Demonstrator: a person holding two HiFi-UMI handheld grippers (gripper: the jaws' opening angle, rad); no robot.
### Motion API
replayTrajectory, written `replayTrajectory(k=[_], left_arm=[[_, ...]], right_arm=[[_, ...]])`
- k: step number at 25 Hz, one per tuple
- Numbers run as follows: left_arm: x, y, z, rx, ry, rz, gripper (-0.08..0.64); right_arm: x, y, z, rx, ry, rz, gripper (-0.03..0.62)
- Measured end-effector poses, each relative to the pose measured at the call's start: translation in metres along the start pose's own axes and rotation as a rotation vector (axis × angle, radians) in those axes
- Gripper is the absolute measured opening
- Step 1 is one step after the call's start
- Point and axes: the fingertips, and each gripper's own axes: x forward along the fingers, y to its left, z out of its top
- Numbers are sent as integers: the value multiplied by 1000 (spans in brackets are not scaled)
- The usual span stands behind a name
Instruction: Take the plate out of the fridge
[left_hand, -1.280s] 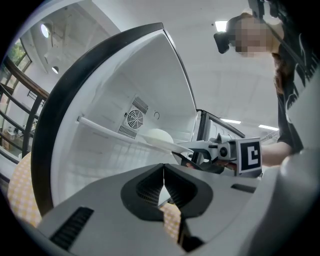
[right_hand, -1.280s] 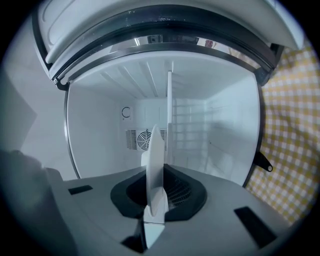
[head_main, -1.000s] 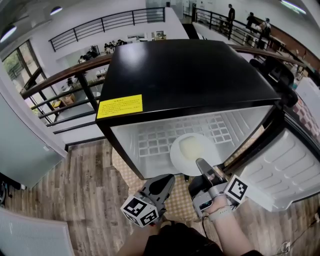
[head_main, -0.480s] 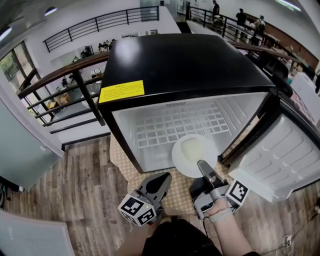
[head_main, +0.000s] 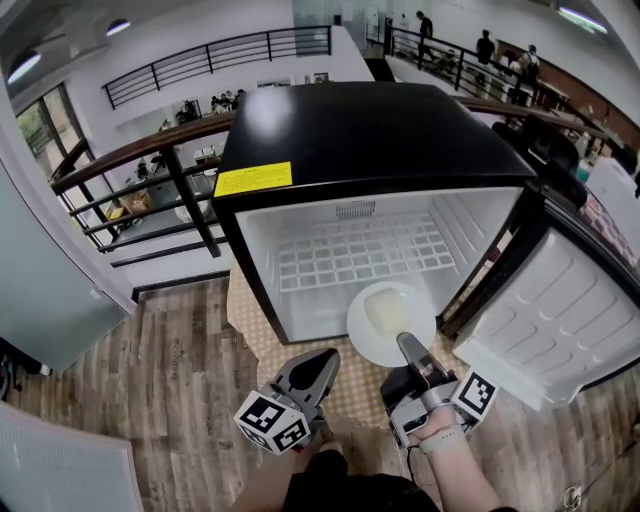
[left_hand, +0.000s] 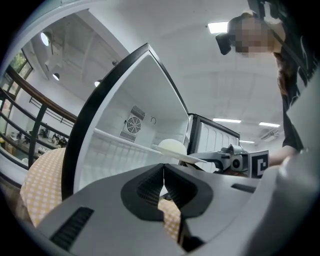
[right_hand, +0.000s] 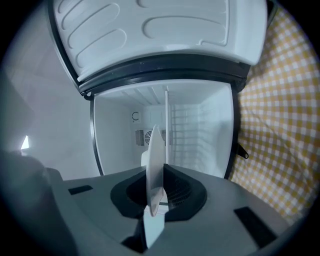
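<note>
The white plate (head_main: 390, 322) hung level at the open front of the black fridge (head_main: 370, 140), its near rim pinched by your right gripper (head_main: 410, 347). Your left gripper (head_main: 324, 362) hovered alongside, pressed together on nothing.

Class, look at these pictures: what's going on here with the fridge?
A person holds a gripper in each hand before a small black fridge whose door stands open. The right gripper is shut on the rim of a white plate carrying a pale piece of food, and holds it level at the fridge's open front. The left gripper is shut on nothing and hangs beside it, touching neither plate nor fridge.
</note>
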Motion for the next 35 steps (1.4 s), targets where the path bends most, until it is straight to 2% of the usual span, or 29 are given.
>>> replayTrajectory(k=[7, 22, 35], left_arm=[[-9, -21, -3, 2, -21, 56, 10], [-30, -78, -8, 46, -28, 75, 9], [-58, -132, -28, 43, -31, 79, 9]], right_arm=[[-23, 2, -2, 4, 64, 4, 49], [-83, 4, -14, 9, 117, 2, 49], [-145, 0, -29, 14, 127, -20, 49]])
